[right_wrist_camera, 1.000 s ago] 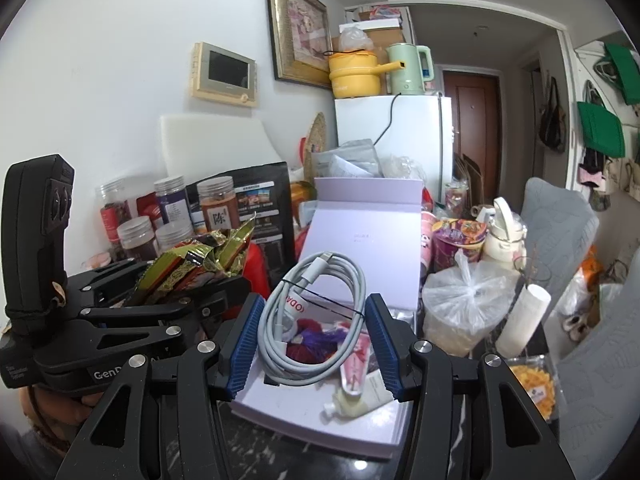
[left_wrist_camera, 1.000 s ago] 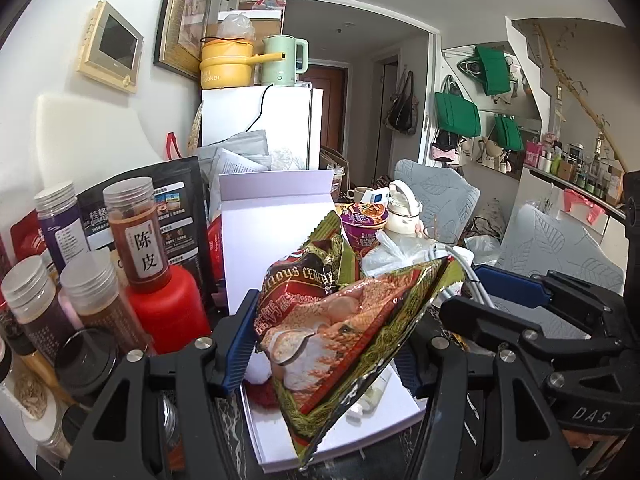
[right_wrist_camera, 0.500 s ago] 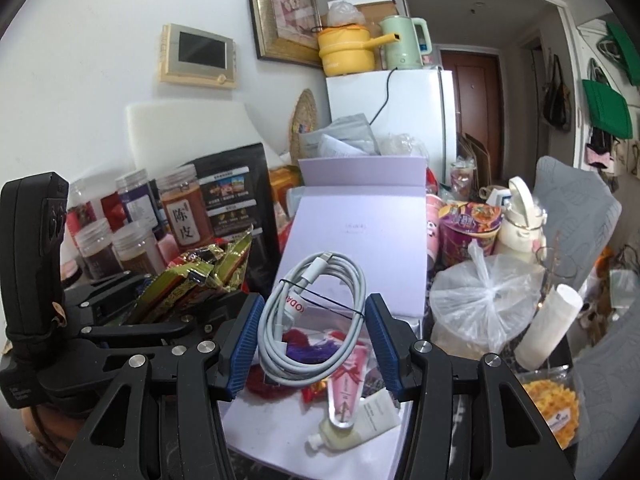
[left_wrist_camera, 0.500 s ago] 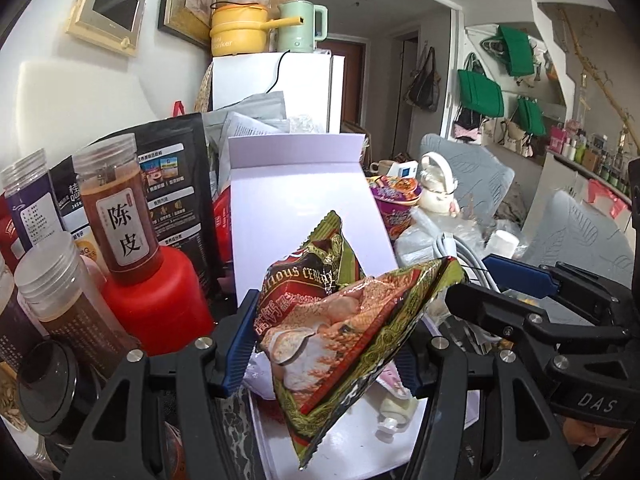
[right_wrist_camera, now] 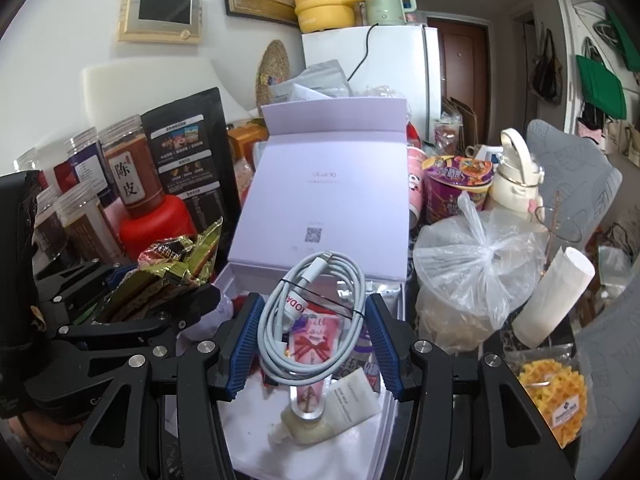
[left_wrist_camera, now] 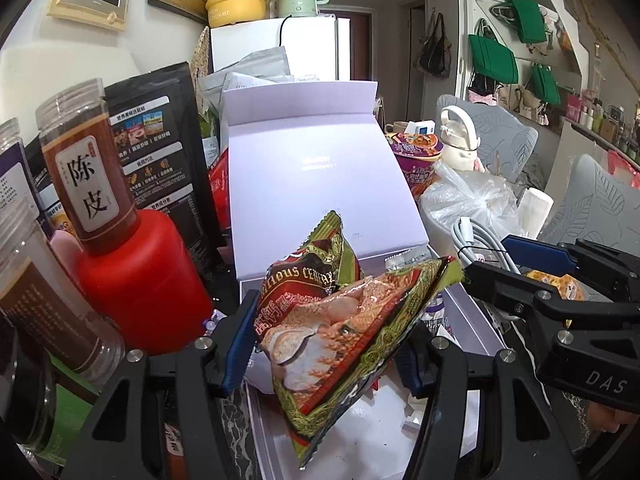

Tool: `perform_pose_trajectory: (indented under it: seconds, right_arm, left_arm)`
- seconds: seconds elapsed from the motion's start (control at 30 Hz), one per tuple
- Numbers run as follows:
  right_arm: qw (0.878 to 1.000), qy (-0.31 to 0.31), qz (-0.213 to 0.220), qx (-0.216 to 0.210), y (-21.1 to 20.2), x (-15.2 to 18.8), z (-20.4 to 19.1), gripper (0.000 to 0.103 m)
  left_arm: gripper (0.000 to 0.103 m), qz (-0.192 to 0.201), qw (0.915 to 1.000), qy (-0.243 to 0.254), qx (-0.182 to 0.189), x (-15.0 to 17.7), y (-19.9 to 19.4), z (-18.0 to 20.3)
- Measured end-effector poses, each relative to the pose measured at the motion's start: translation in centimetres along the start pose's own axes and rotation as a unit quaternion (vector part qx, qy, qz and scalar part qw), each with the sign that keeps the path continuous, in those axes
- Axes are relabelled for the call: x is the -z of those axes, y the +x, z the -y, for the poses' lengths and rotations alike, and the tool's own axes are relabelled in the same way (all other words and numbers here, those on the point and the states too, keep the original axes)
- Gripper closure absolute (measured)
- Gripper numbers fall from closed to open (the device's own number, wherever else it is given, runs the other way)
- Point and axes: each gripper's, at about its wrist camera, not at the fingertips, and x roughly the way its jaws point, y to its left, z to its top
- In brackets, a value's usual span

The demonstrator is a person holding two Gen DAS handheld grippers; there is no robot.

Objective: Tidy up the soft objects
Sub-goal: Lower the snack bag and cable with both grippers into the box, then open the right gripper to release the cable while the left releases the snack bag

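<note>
My left gripper [left_wrist_camera: 324, 344] is shut on a green and red cereal packet [left_wrist_camera: 344, 332] and holds it over the near left part of an open white box [left_wrist_camera: 360, 444]. The packet also shows in the right wrist view [right_wrist_camera: 176, 268]. My right gripper [right_wrist_camera: 312, 340] is shut on a coiled white cable [right_wrist_camera: 312, 320] and holds it over the same box [right_wrist_camera: 256, 436], whose lid [right_wrist_camera: 328, 196] stands open behind. The box holds a pink pouch [right_wrist_camera: 316, 340], a small tube [right_wrist_camera: 304, 408] and other small items.
Jars [left_wrist_camera: 88, 168], a red bottle [left_wrist_camera: 140, 280] and a black pouch [left_wrist_camera: 156, 148] stand left of the box. A knotted plastic bag [right_wrist_camera: 476, 268], a noodle cup [right_wrist_camera: 456, 184], a paper roll [right_wrist_camera: 556, 296] and a waffle packet [right_wrist_camera: 552, 396] sit to the right.
Both grippers have moved forward and down over the box with their loads still held. The box interior now fills more of both views.
</note>
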Motion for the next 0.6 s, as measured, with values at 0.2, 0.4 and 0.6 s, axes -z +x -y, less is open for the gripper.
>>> perform_pose_trajectory:
  seconds: [0.2, 0.4, 0.6]
  right_arm:
    - [1.0, 0.003, -0.023, 0.003, 1.6, 0.4, 0.5, 0.051]
    - [0.999, 0.005, -0.045, 0.004, 3.0, 1.0, 0.8, 0.051]
    - [0.997, 0.003, -0.07, 0.008, 4.4, 1.6, 1.0, 0.051]
  left_arm:
    - [0.044, -0.014, 0.9999, 0.004, -0.004, 0.5, 1.4, 0.3]
    - [0.044, -0.039, 0.9992, 0.007, -0.005, 1.1, 3.1, 0.4]
    - [0.044, -0.06, 0.9981, 0.011, -0.012, 1.8, 4.5, 0.7]
